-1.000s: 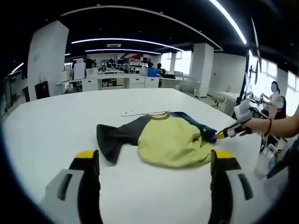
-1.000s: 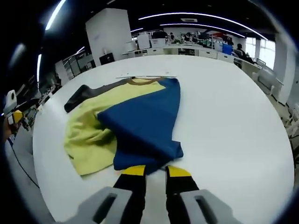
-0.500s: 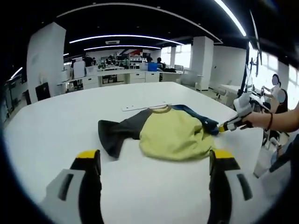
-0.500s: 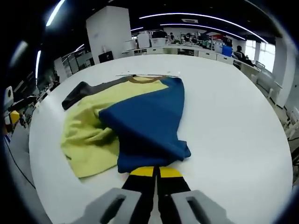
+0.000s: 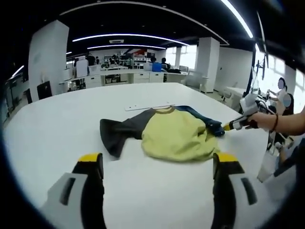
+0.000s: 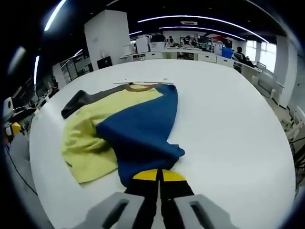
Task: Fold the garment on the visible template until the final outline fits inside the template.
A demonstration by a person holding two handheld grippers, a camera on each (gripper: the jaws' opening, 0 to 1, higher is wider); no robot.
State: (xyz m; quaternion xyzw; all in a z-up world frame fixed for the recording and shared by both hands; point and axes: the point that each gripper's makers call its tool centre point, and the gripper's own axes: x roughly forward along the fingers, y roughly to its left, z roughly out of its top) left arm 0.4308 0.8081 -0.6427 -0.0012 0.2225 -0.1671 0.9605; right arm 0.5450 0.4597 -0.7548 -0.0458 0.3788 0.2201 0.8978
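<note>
On the white worktop the soft, limp yellow, blue and grey shirt lay rumpled, its blue edge pinched in the clenched right tool, while the left tool hung released, best taking the grey sleeve.

The garment was colour-blocked: a pale yellow-green body, one sleeve deep blue, the other dark charcoal grey, with a mustard-brown band at the collar. None of its panels carried a print; each was plain. The table under it was plain white. The left gripper had black jaws capped with bright yellow tips, on light grey mounts. The right gripper wore the same black and yellow, also on grey. Behind the collar lay a thin strip of white.
</note>
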